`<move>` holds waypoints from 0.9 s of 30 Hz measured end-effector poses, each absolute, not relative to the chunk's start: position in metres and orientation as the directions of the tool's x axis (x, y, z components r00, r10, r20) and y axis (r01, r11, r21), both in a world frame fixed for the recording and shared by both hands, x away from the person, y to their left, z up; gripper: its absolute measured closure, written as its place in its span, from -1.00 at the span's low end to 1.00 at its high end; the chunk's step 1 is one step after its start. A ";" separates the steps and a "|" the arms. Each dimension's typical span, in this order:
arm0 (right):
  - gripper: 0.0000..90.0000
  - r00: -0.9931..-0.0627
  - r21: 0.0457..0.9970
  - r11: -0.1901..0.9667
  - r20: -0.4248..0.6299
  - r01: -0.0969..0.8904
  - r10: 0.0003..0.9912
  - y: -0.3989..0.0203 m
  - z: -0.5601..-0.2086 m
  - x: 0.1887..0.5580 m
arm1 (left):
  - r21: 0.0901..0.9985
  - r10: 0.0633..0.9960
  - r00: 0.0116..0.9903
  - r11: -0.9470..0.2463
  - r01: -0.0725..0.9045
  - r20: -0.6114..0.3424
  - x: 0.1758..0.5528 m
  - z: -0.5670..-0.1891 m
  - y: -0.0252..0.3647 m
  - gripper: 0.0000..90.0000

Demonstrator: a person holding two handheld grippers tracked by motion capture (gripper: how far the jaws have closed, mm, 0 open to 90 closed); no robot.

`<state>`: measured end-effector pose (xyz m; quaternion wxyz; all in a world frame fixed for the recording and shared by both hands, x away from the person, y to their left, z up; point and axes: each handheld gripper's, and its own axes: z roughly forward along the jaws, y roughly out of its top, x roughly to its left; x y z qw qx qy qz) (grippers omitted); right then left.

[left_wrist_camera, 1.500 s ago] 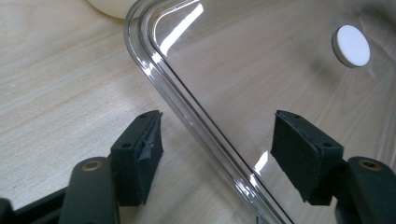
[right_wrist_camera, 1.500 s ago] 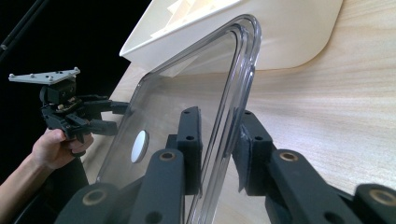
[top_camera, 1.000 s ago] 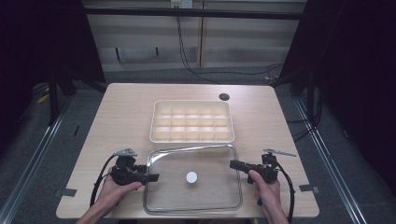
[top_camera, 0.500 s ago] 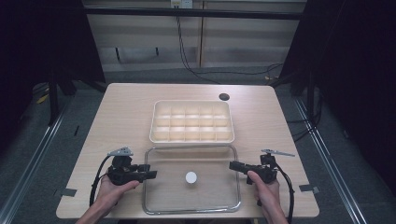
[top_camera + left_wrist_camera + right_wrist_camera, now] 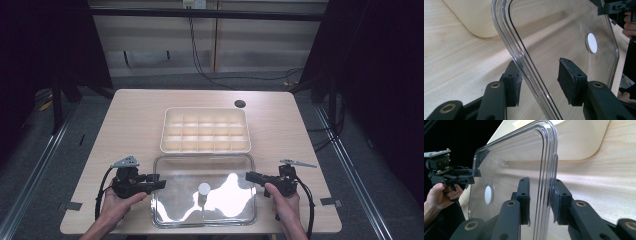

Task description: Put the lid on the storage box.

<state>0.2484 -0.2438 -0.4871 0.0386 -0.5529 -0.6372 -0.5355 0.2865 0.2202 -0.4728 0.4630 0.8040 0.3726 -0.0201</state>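
A clear plastic lid (image 5: 220, 172) with a white round knob (image 5: 203, 189) lies near the table's front edge. My left gripper (image 5: 161, 184) reaches over its left rim. In the left gripper view, the left gripper (image 5: 541, 72) has the rim (image 5: 524, 62) between its jaws, which have just been closing; one pad (image 5: 567, 75) still stands off it. My right gripper (image 5: 248, 176) is at the right rim. In the right gripper view, the right gripper (image 5: 541, 192) is shut on the lid (image 5: 511, 165), pads on both sides of the edge.
A cream tray (image 5: 165, 145) with several compartments sits just behind the lid, mid-table. A dark round hole (image 5: 240, 104) marks the far right of the wooden table (image 5: 130, 125). Dark floor and cables lie beyond the table's edges.
The left gripper's jaws have narrowed around the lid's left rim. The right gripper has stayed on the right rim. The glare on the lid has shifted.
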 end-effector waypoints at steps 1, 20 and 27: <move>0.58 -0.388 0.644 -0.184 0.638 0.742 0.665 -0.244 -0.486 0.248 | 0.732 0.579 0.723 -0.292 0.616 -0.377 0.286 -0.472 0.220 0.22; 0.56 -0.407 0.686 -0.160 0.585 0.710 0.701 -0.238 -0.472 0.247 | 0.754 0.569 0.726 -0.259 0.604 -0.386 0.286 -0.461 0.227 0.36; 0.57 -0.412 0.701 -0.179 0.584 0.690 0.700 -0.238 -0.465 0.243 | 0.770 0.565 0.729 -0.238 0.592 -0.386 0.285 -0.455 0.228 0.42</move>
